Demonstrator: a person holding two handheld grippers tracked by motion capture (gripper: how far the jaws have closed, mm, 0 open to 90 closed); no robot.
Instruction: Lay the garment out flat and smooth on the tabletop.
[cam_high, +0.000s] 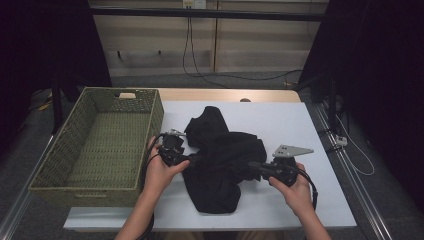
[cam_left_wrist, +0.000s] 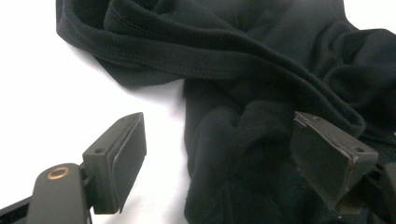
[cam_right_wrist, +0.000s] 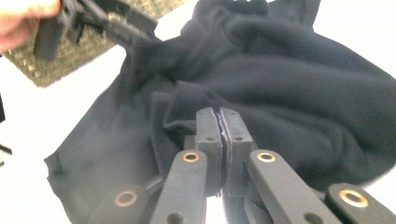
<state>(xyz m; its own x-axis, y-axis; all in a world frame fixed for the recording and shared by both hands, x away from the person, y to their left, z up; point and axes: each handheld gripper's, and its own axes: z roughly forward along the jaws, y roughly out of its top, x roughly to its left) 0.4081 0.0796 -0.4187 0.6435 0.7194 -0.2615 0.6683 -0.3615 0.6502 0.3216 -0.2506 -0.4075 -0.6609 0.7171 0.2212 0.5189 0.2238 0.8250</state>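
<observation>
A black garment lies crumpled on the white table, at about the centre of the high view. Its upper lobe points toward twelve o'clock and its lower flap toward six o'clock.

The left gripper comes in at the garment's nine o'clock edge. In the left gripper view its jaws stand wide apart, with a bunched fold of the black cloth between them. One pad is over bare table and clear of the fabric. The other pad is against or just over the cloth; contact cannot be confirmed.

The right gripper enters from the garment's four o'clock side. In the right gripper view its jaws are pressed together at the edge of a fold of the garment, with cloth pinched at their tips.

A green woven basket sits at nine o'clock of the garment, just beside the left gripper.
</observation>
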